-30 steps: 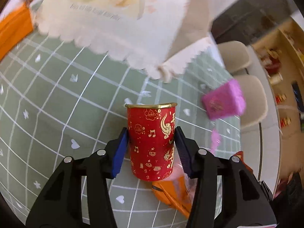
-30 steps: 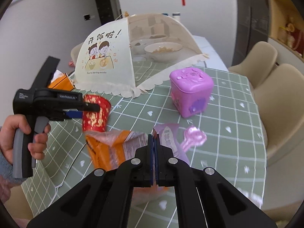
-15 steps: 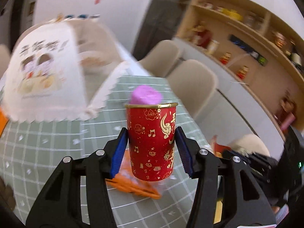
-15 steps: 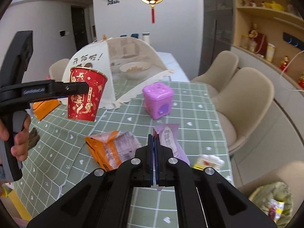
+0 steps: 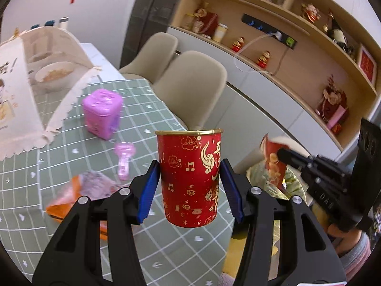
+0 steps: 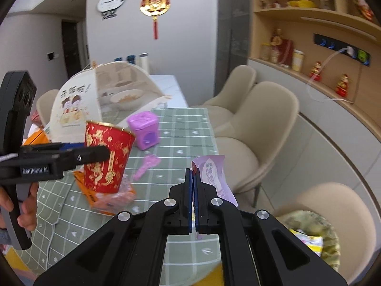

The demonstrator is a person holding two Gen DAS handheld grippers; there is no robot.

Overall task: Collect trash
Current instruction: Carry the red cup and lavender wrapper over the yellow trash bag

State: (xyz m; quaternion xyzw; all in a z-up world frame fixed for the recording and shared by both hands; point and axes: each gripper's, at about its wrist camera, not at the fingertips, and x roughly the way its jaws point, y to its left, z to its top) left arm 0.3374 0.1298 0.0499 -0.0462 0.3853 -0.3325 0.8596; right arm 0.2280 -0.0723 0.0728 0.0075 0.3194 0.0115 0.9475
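Both loads are hanging short of the lined trash bin (image 6: 312, 228) lying ahead and below the right gripper (image 6: 193, 174) (nearer, pinched flat on a purple wrapper (image 6: 212, 174)), while the left gripper (image 5: 190, 178) is clasping an upright red paper cup (image 5: 190, 178).

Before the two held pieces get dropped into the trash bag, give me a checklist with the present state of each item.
1. Left gripper clamped on the red paper cup: ok, upright between the blue pads.
2. Right gripper shut on the purple wrapper: ok, the wrapper sticks up from the closed jaws.
3. Cup lifted off the green tablecloth: ok.
4. Trash bag in view and open: ok, low at the right, trash already inside.
5. Either piece over the bag's mouth: cannot tell.
6. Trash left on the table: not ok, the orange snack bag remains.
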